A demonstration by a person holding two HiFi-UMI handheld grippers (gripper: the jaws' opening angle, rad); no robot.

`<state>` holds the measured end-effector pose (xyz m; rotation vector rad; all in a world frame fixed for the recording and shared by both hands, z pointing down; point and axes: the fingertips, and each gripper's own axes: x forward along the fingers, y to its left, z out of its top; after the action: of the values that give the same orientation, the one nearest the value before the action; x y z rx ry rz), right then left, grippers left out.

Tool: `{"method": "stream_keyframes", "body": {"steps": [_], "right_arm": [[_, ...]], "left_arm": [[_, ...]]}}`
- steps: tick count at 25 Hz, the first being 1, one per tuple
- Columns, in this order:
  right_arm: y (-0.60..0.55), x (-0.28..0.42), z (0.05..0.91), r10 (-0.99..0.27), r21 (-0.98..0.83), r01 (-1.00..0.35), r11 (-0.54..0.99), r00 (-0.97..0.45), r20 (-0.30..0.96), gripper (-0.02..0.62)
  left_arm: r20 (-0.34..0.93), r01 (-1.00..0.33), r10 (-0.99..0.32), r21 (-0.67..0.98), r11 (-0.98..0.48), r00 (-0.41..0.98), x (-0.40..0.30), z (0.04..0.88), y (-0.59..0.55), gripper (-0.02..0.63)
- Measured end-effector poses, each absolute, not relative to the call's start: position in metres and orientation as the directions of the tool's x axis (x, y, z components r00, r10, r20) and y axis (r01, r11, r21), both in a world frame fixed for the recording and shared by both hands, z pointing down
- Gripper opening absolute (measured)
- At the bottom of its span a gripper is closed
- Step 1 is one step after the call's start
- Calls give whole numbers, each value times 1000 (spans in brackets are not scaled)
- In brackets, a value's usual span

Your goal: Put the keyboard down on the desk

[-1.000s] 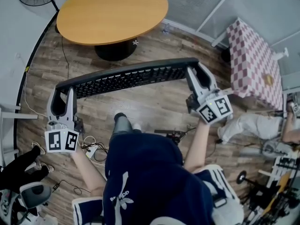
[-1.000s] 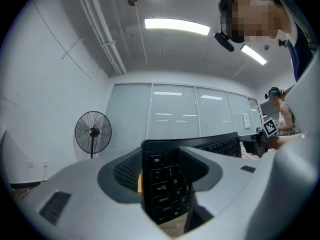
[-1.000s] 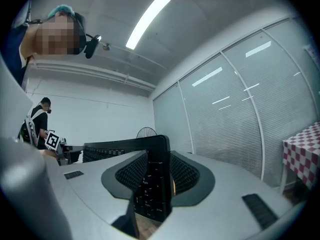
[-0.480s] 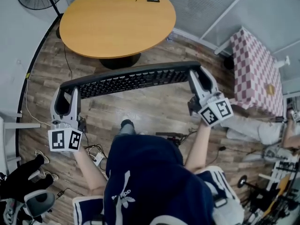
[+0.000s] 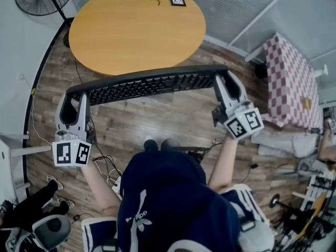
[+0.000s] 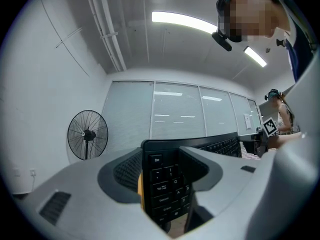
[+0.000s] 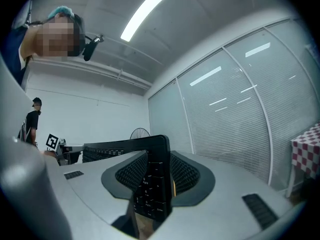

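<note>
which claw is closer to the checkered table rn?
Right. The right claw grips the keyboard at its right end, on the checkered table side. The left claw grips the opposite end, at the far side of the keyboard from that table.

Black keyboard; tan desk; pink-white checked tablecloth; brown, seemingly wood-grain floor.

A long black keyboard hangs in the air, keys up and roughly level, its ends pinched by the left gripper and the right gripper. It spans the near edge of the round, wood-topped desk, mostly over the floor.
</note>
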<state>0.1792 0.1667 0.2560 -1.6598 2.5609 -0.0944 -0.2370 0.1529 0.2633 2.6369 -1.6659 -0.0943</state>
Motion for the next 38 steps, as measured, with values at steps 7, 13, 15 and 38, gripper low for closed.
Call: {"method": "stream_keyframes", "body": {"steps": [7, 13, 15, 38], "right_arm": [[157, 180, 265, -915, -111, -909, 402, -402, -27, 130], [130, 175, 264, -914, -90, -910, 405, -407, -5, 130], [112, 175, 268, -911, -98, -906, 411, -412, -8, 130], [-73, 229, 280, -868, -115, -861, 496, -496, -29, 130]], "left_arm": [[-16, -902, -903, 54, -429, 429, -237, 271, 143, 223], [3, -902, -905, 77, -424, 426, -238, 282, 120, 224], [4, -905, -908, 81, -417, 419, -240, 283, 105, 222], [-5, -946, -948, 55, -319, 319, -188, 283, -39, 223]]}}
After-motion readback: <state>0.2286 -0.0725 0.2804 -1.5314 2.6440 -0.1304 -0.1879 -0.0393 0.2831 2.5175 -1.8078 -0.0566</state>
